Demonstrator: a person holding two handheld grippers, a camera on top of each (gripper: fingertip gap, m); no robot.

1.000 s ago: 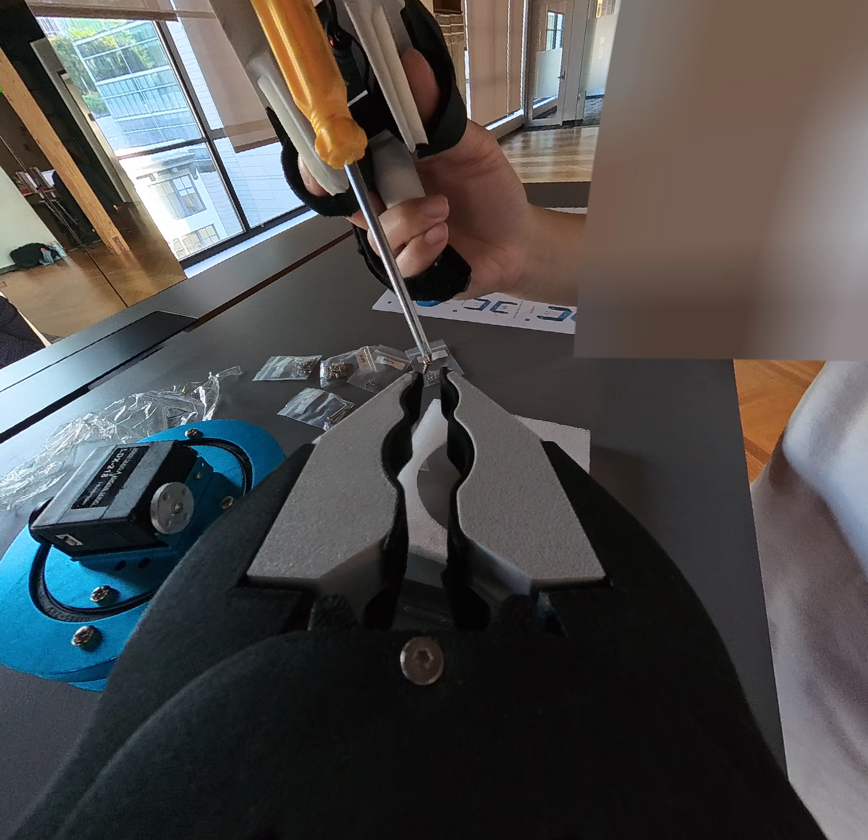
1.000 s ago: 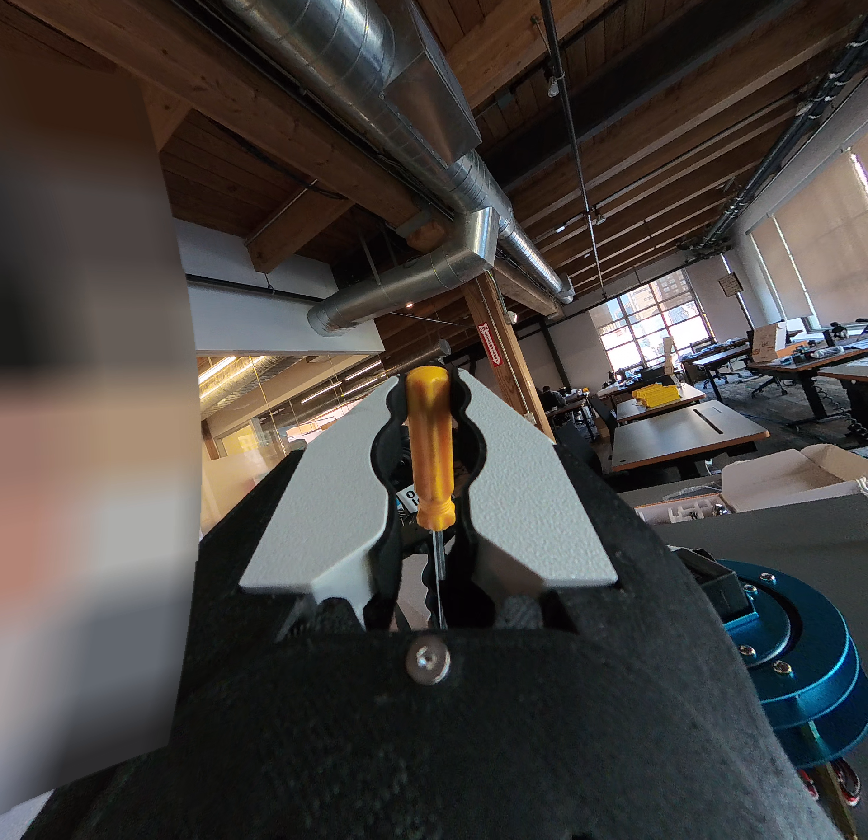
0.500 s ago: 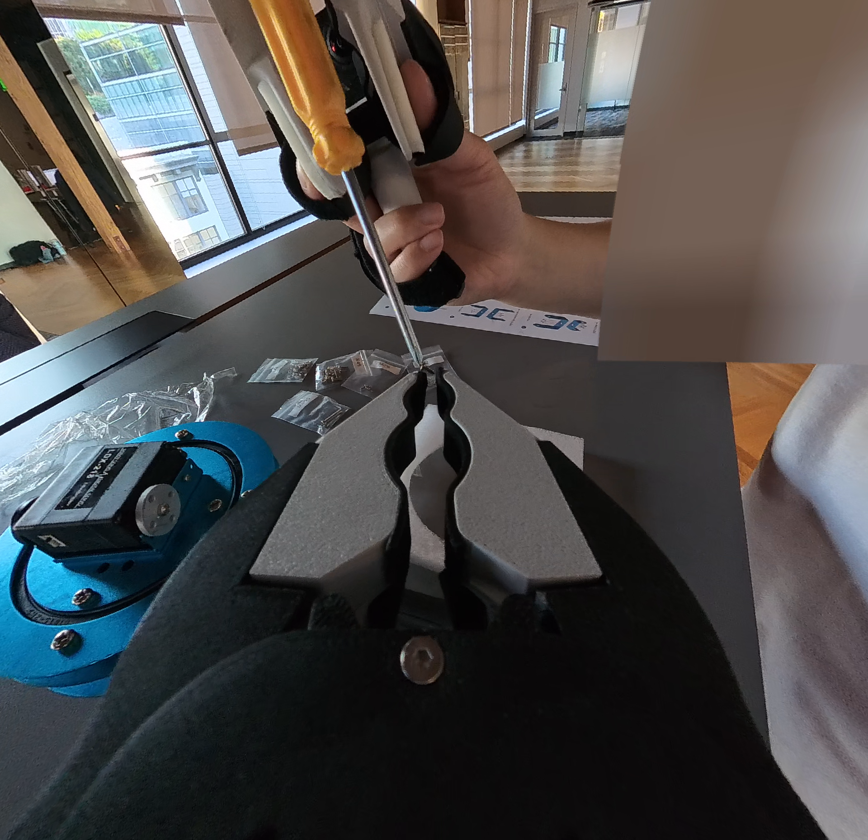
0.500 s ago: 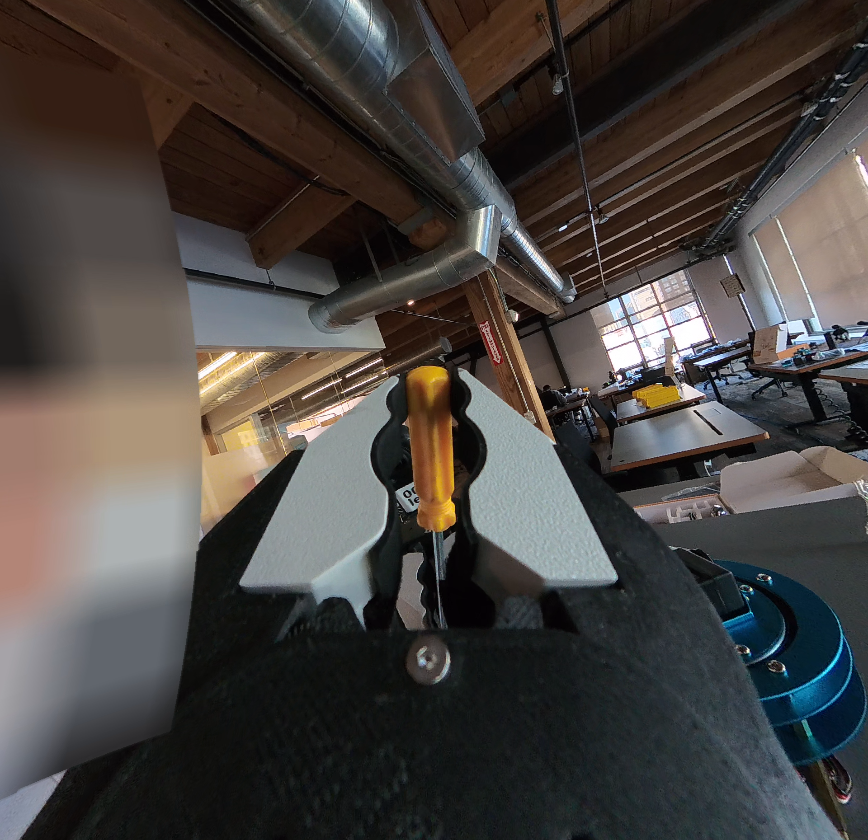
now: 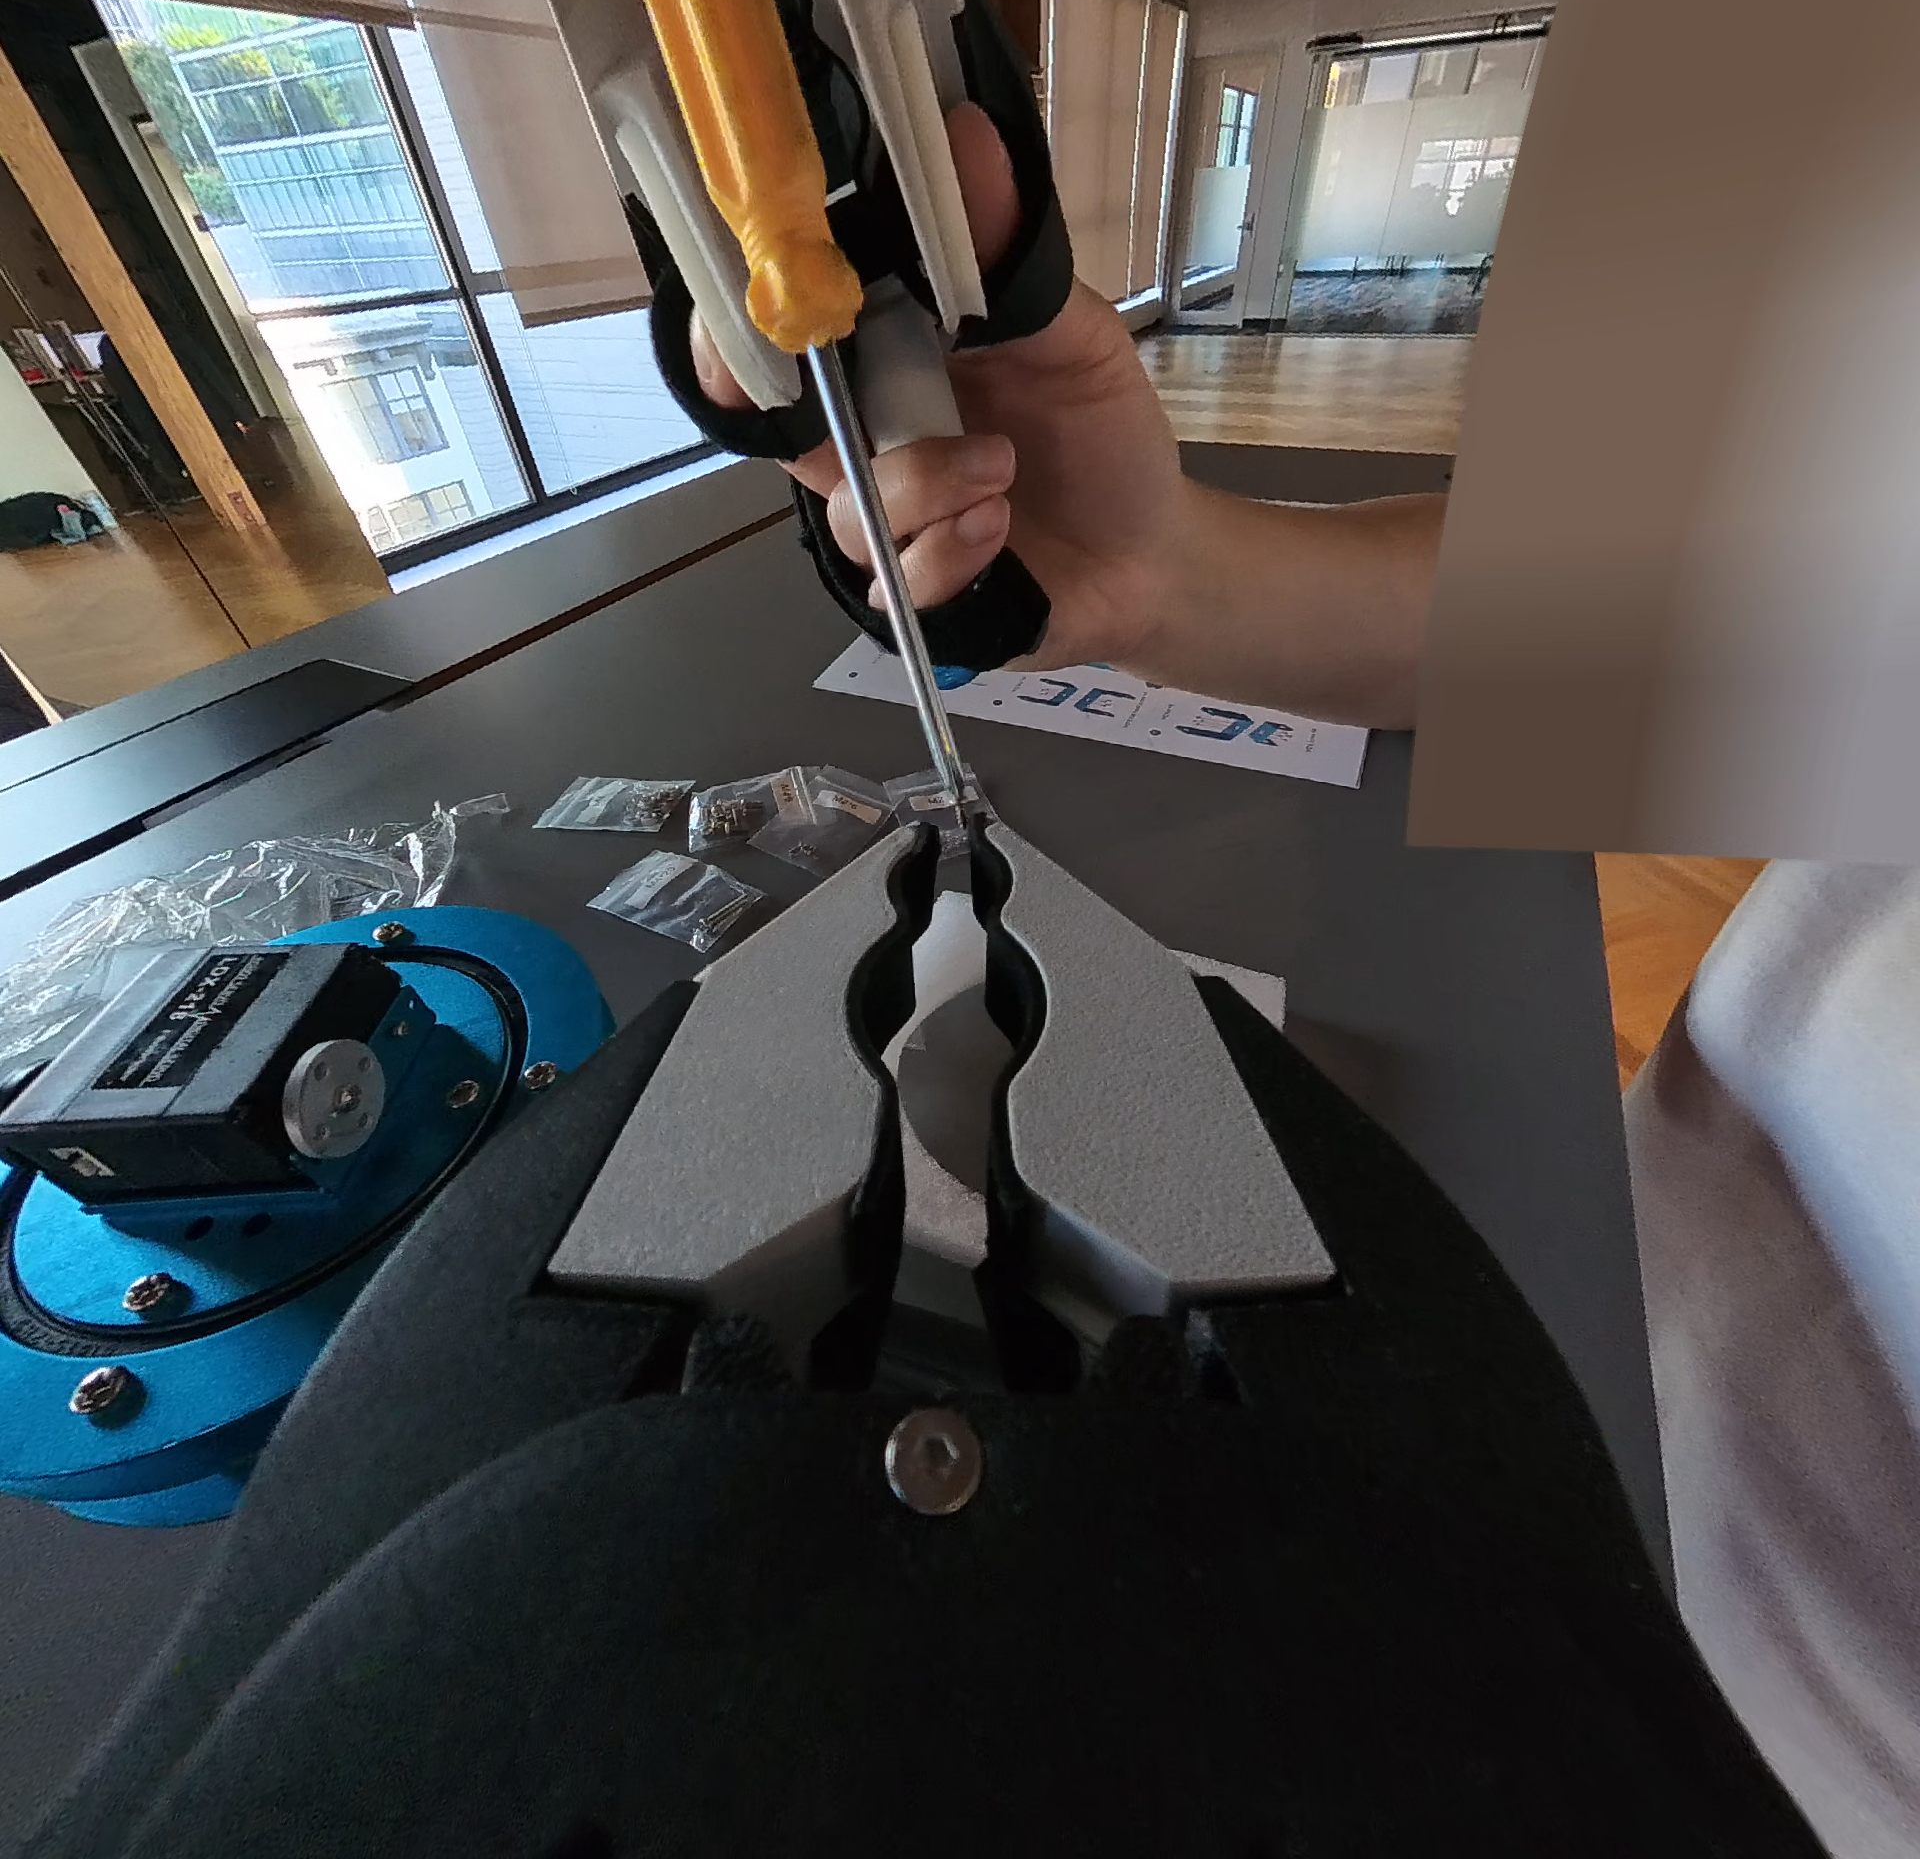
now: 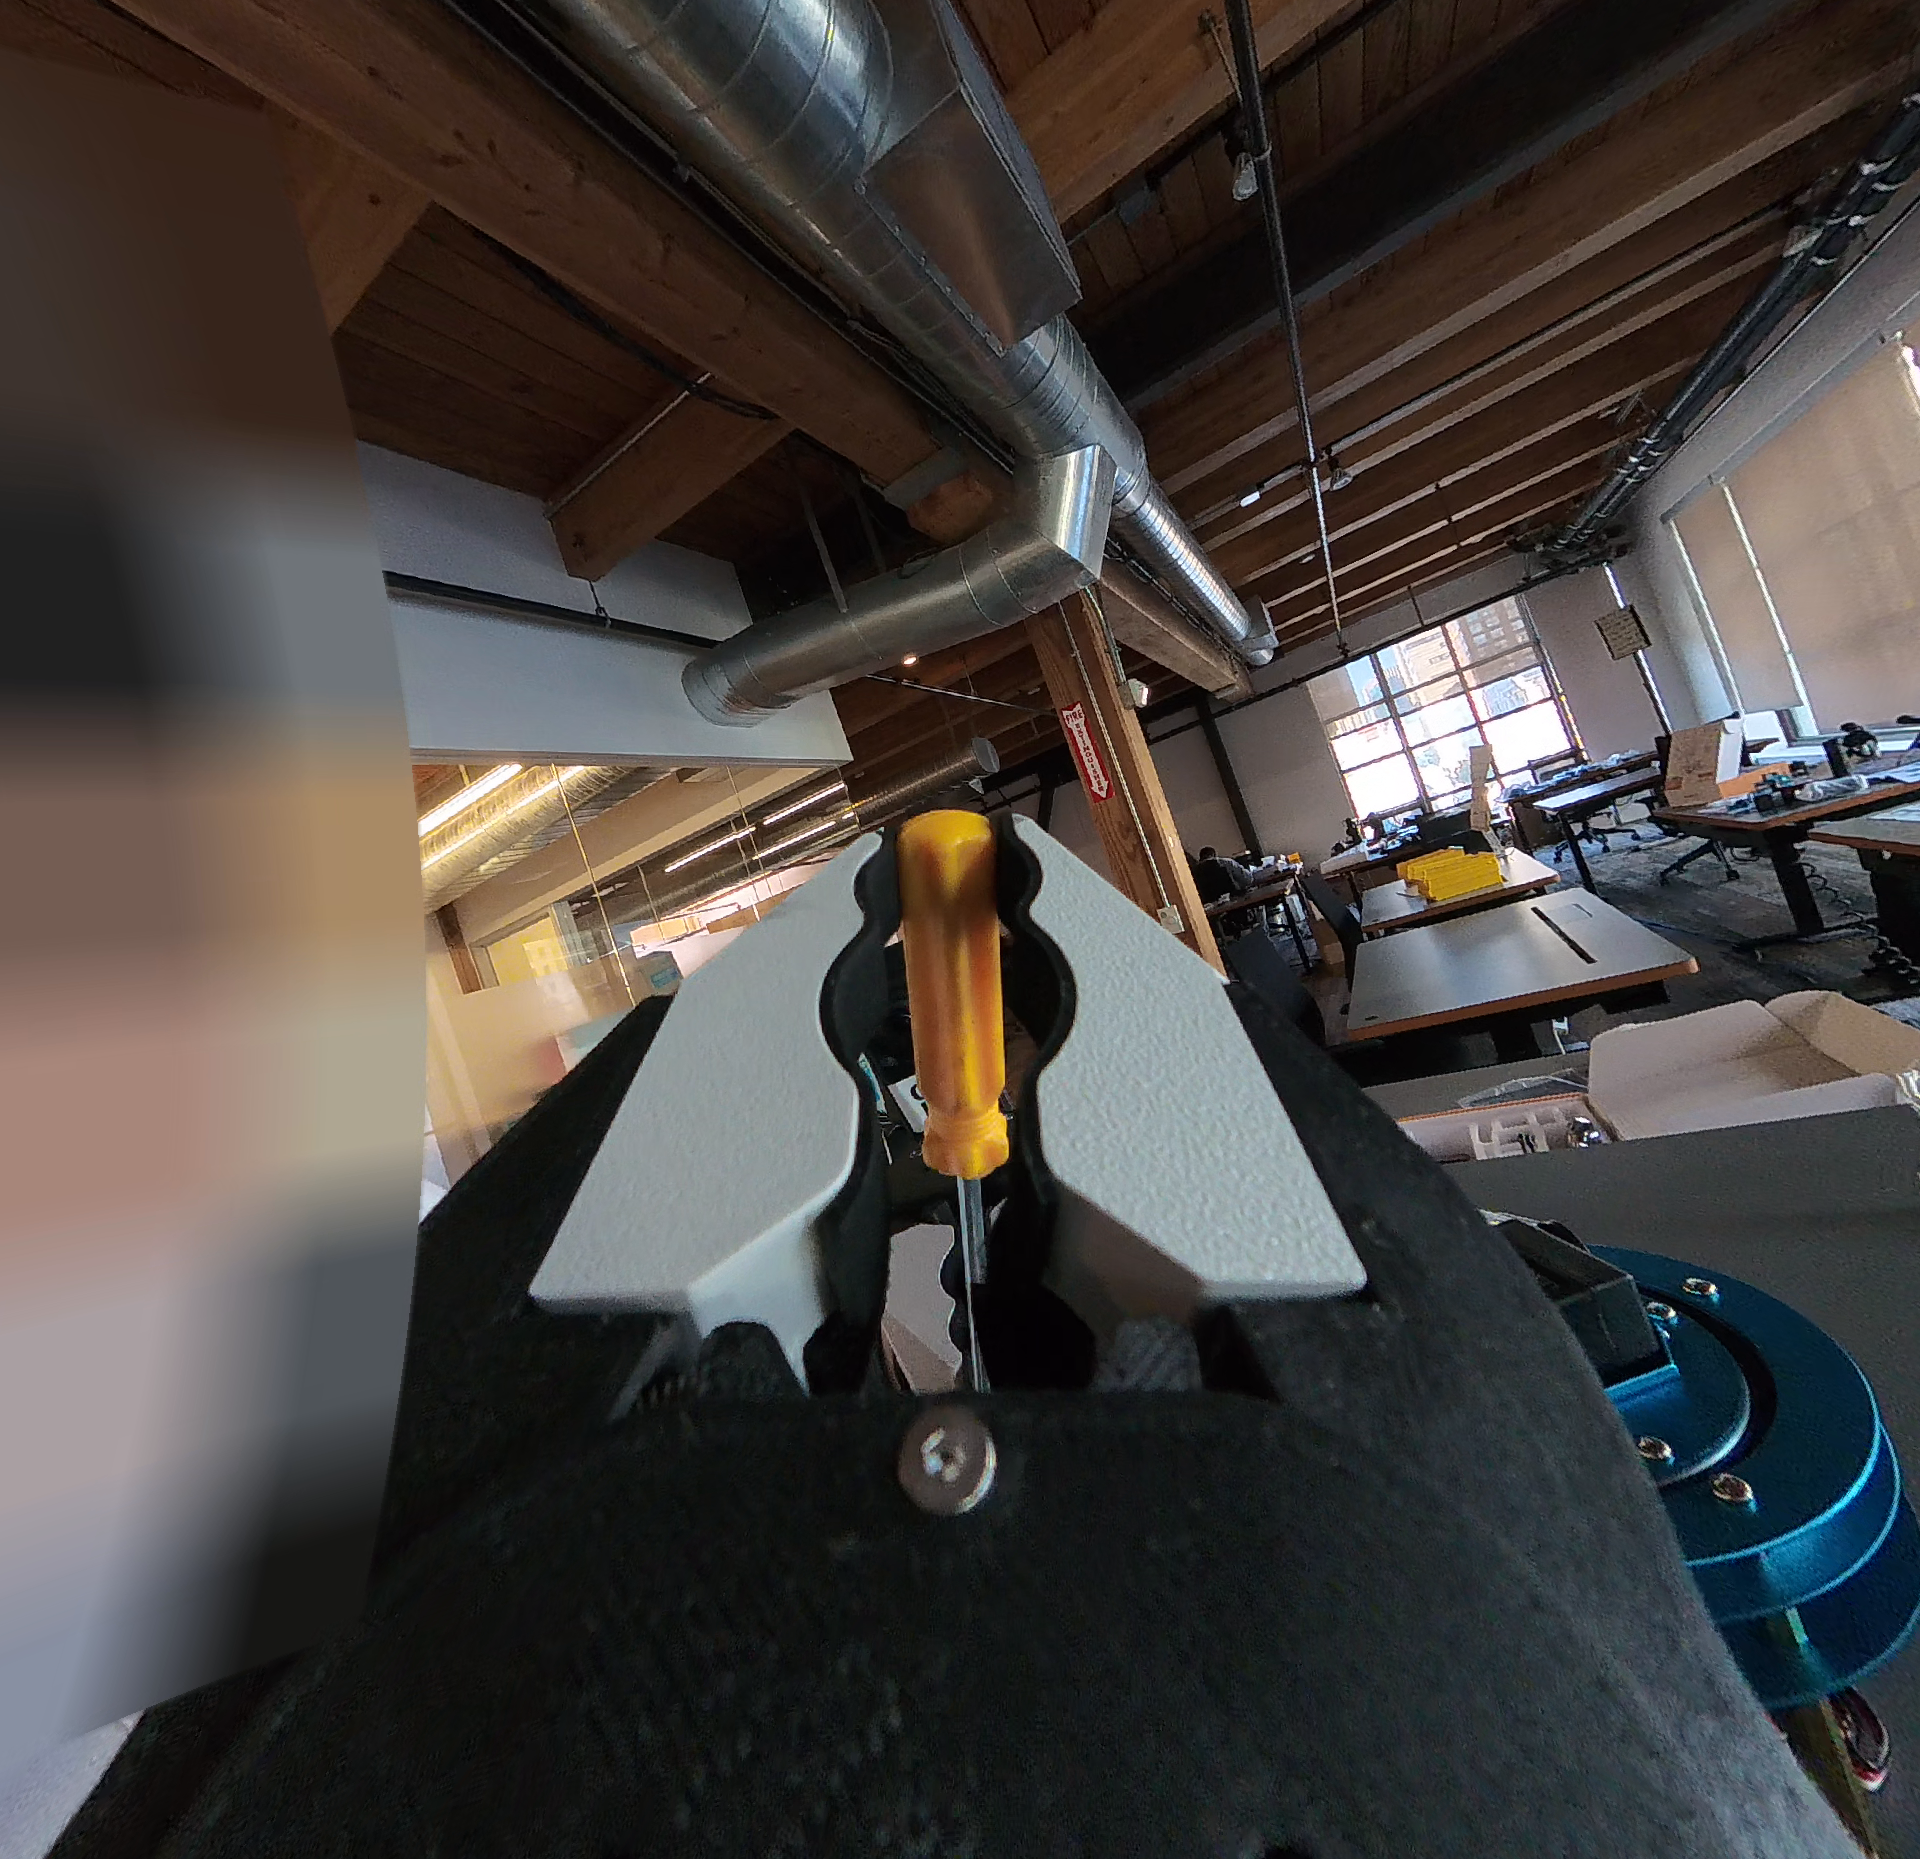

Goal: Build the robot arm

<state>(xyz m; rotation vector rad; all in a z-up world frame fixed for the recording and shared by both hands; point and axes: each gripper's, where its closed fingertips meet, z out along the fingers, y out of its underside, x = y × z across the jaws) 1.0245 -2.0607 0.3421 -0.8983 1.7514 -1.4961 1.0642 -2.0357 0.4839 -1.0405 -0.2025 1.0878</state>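
Between right tongs (closed): screwdriver.

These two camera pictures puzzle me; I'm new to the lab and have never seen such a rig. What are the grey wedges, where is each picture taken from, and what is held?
The grey wedges are jaws of hand-held grippers, one in each of a person's hands, each with a camera looking along it.

The left wrist view looks down at a dark table. The left gripper has its jaws nearly closed; whether they pinch anything is unclear. Beyond lie small bags of screws, crumpled clear plastic, a printed sheet and a blue round base carrying a black motor block.

The right wrist view tilts up toward the ceiling. The right gripper clamps an orange-handled screwdriver, whose tip comes down by the left gripper's jaw tips.
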